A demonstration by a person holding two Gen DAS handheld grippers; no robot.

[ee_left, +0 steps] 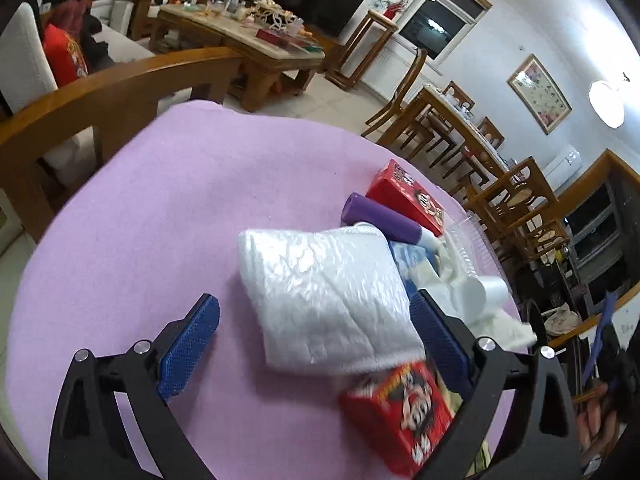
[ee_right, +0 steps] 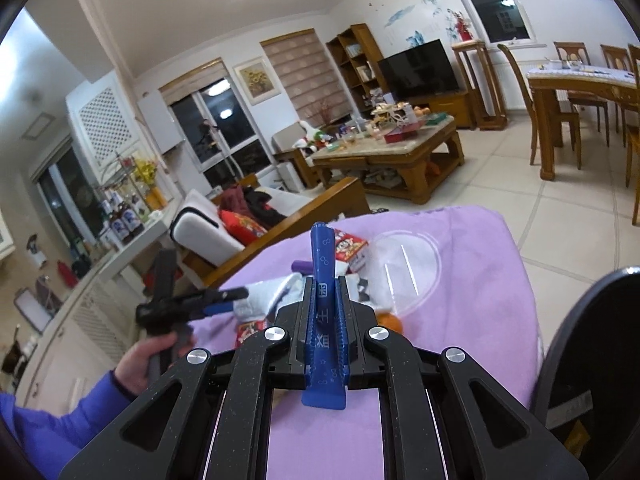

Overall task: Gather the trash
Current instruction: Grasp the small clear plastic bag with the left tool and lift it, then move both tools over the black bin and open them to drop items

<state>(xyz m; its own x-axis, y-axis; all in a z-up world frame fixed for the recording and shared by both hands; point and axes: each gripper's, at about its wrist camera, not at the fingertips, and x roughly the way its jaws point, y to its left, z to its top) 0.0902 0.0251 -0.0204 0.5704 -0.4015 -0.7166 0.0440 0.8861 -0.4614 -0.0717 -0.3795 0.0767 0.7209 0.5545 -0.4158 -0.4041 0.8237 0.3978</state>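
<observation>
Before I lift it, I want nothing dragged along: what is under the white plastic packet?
The white plastic packet overlaps a red carton at its near edge and a purple tube and crumpled white wrappers at its far side. Anything beneath its middle is hidden.

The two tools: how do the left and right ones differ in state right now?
The left tool is open, its blue pads spread either side of a white plastic-wrapped packet; the right tool is shut on a blue flat stick. The left one is over the trash pile on the purple cloth; the right one is held back from the pile. Both have black frames and blue pads.
</observation>
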